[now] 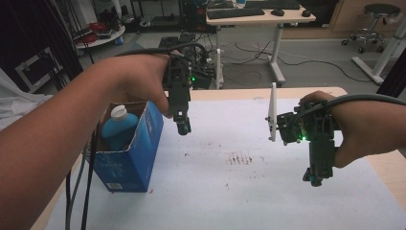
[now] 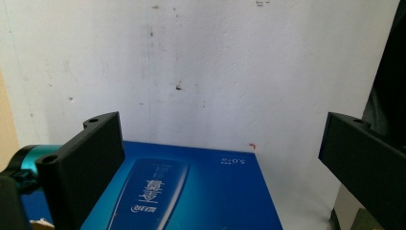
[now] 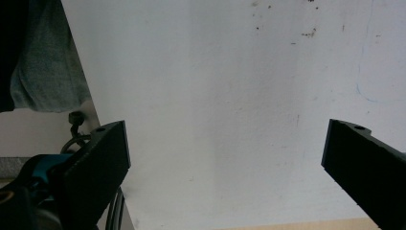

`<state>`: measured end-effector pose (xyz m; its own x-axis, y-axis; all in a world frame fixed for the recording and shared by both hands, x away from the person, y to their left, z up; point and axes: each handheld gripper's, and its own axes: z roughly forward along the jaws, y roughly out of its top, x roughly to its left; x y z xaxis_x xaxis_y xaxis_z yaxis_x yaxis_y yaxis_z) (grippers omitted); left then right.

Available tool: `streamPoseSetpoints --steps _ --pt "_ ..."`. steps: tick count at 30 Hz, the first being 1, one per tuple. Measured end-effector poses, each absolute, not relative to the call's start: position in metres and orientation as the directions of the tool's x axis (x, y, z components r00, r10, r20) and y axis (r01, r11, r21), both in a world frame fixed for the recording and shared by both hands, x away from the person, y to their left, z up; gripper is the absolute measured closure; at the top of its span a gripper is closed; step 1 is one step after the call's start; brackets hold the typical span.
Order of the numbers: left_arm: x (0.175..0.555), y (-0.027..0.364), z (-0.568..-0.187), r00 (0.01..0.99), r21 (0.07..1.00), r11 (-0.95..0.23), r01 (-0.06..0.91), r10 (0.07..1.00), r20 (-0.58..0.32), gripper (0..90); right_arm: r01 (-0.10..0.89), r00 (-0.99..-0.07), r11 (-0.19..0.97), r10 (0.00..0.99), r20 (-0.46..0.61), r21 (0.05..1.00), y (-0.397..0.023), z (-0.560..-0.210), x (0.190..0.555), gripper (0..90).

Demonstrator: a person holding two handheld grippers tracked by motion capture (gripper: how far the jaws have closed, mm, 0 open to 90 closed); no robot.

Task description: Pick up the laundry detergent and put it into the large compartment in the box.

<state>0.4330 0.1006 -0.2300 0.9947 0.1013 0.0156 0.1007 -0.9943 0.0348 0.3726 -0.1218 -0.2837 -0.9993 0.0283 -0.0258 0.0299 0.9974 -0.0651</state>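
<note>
Left gripper (image 1: 182,125) hanging over the blue box (image 1: 129,158)

We've got both grippers wide open, nothing held; the box stands at the desk's (image 1: 249,191) left with the bottle (image 1: 118,125) poking out, right gripper (image 1: 316,178) parked well clear

1. This is looking like a robotics or data-collection lab: cables (image 1: 249,55) are trailing all over the grey floor (image 1: 311,62), well beyond the fingers (image 1: 183,125) of the left gripper.
2. A height-adjustable desk (image 1: 261,18) is standing further back, carrying a keyboard (image 1: 235,12) and mouse (image 1: 277,12).
3. A rolling stool (image 1: 375,24) is sitting far off behind the right gripper's fingers (image 1: 316,178).
4. Just beneath both sets of fingers, a stained white sheet (image 1: 249,191) is covering the worktable (image 1: 230,94).
5. Electronics (image 1: 201,76) are glowing green just behind the left fingers.
</note>
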Motion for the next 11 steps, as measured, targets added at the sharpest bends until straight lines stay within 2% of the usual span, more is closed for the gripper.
streamPoseSetpoints --steps 11 --pt "0.4314 0.1007 -0.2295 0.994 0.030 -0.994 0.102 0.103 0.024 1.7 0.022 -0.999 0.997 0.021 -0.028 -0.069 -0.1199 -0.2840 0.3726 1.6"
